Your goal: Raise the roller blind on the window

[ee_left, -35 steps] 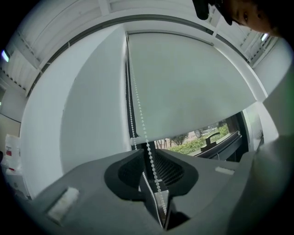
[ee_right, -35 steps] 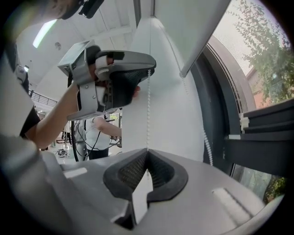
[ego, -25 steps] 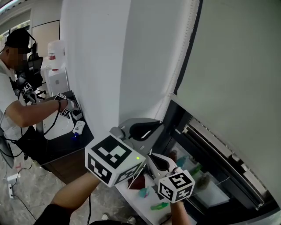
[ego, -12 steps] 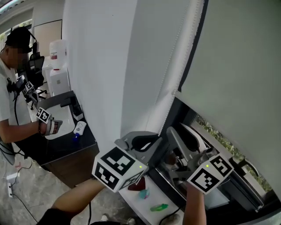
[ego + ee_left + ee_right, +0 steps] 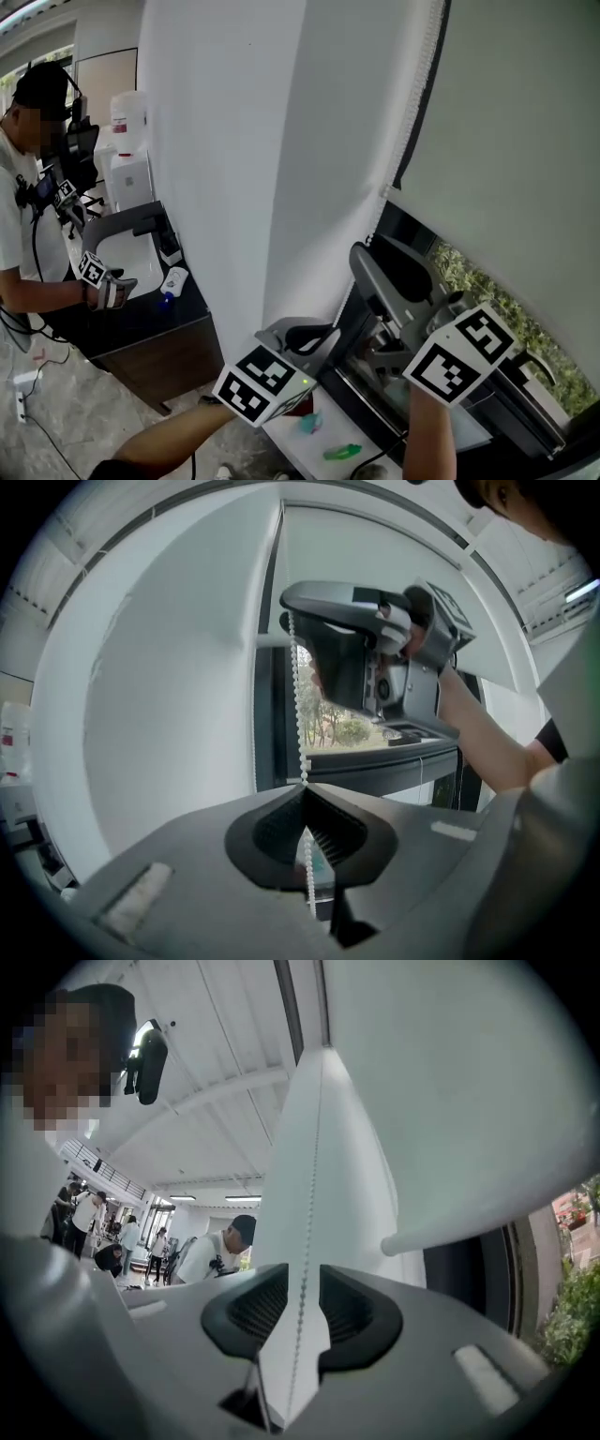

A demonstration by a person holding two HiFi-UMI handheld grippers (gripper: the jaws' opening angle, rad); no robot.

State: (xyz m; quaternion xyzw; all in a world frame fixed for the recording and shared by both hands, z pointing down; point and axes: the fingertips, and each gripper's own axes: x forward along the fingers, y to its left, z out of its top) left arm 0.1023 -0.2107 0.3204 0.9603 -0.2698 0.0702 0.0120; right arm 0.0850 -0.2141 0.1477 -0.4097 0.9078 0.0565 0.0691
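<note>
Both moved | left gripper (image 5: 303, 787) lower, pinching bead chain (image 5: 298, 705) | right gripper (image 5: 298, 1277) higher, jaws apart

White bead chain (image 5: 298, 705), pale grey roller blind (image 5: 525, 141)

Ahead of you a plain white wall (image 5: 234, 141) stands beside a dark-framed window (image 5: 347, 731), with green trees in daylight beyond the glass. Down to your left a dark counter (image 5: 183, 314) sits on a grey, veined floor (image 5: 56, 422). The white unit (image 5: 127, 173) behind it may be a water dispenser. In the right gripper view, ceiling strip lights (image 5: 242, 1198) glow over an open hall.
</note>
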